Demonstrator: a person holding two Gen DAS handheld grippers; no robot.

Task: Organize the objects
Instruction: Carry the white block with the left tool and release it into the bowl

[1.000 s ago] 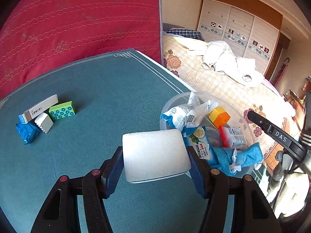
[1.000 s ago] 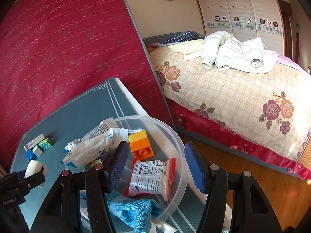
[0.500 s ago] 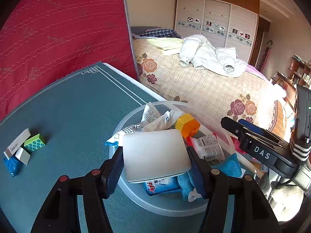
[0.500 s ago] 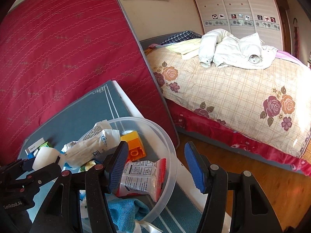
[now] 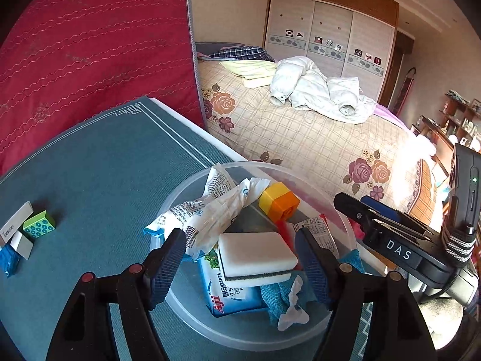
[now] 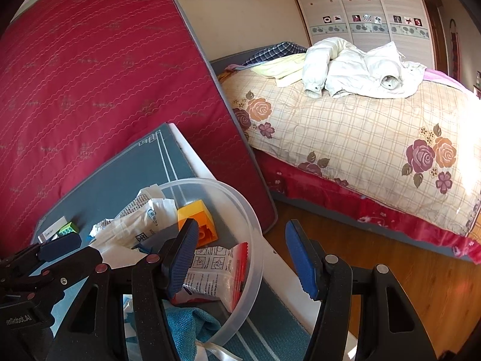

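A white sponge (image 5: 255,252) with a dark underside lies on the pile inside the clear plastic bowl (image 5: 300,174). My left gripper (image 5: 240,234) hovers over it with its jaws opening, and the pads stand clear of the sponge on both sides. Also in the bowl are a yellow-orange block (image 5: 279,203), a crumpled white packet (image 5: 207,213), a red-edged sachet (image 6: 216,267), a blue wipes pack (image 5: 228,294) and a teal cloth (image 5: 276,297). My right gripper (image 6: 242,224) is open and straddles the bowl's rim (image 6: 252,255) without touching it.
At the table's left lie a green dotted block (image 5: 39,225), a white box (image 5: 16,222), a grey-white block (image 5: 22,242) and a blue packet (image 5: 7,260). A red mattress (image 5: 90,45) stands behind the table. The bed (image 6: 360,138) and wooden floor (image 6: 421,276) lie to the right.
The left gripper carried the sponge from over the table to over the bowl, then its jaws widened and the sponge dropped onto the pile. The right gripper stayed put.
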